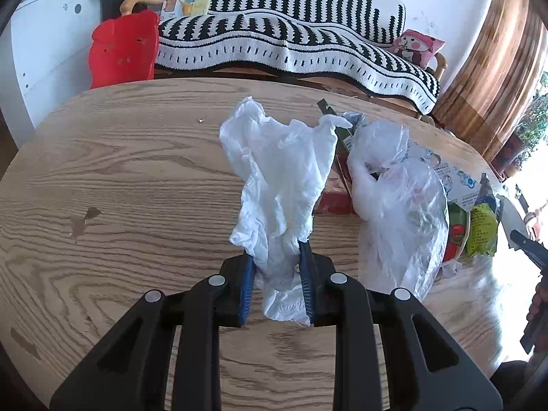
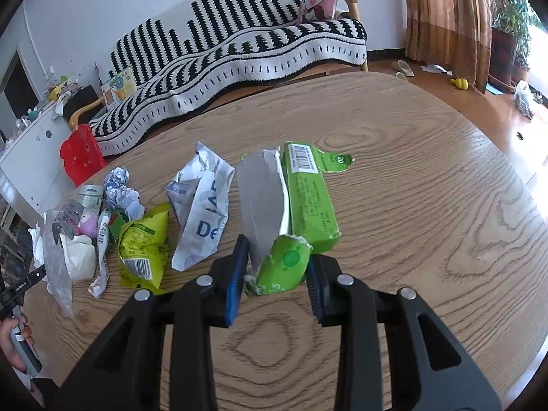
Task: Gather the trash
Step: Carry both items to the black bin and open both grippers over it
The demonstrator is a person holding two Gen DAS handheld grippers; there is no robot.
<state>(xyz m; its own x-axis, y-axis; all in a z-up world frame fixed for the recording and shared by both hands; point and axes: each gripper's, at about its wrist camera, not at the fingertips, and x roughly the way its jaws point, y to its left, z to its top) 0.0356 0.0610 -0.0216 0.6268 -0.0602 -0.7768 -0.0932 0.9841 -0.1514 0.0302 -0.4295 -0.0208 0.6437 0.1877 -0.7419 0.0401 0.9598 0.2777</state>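
Note:
My left gripper is shut on a crumpled white tissue and holds it up above the round wooden table. A clear plastic bag lies right of it, with a red packet behind and green wrappers at the far right. My right gripper is closed on a torn green carton with a grey inner flap. Left of it lie a white and blue wrapper, a yellow-green packet, crumpled foil and a plastic bag.
A sofa with a black and white striped throw stands behind the table. A red plastic stool sits beside a white cabinet. Brown curtains and plants are at the right. Small stains mark the table.

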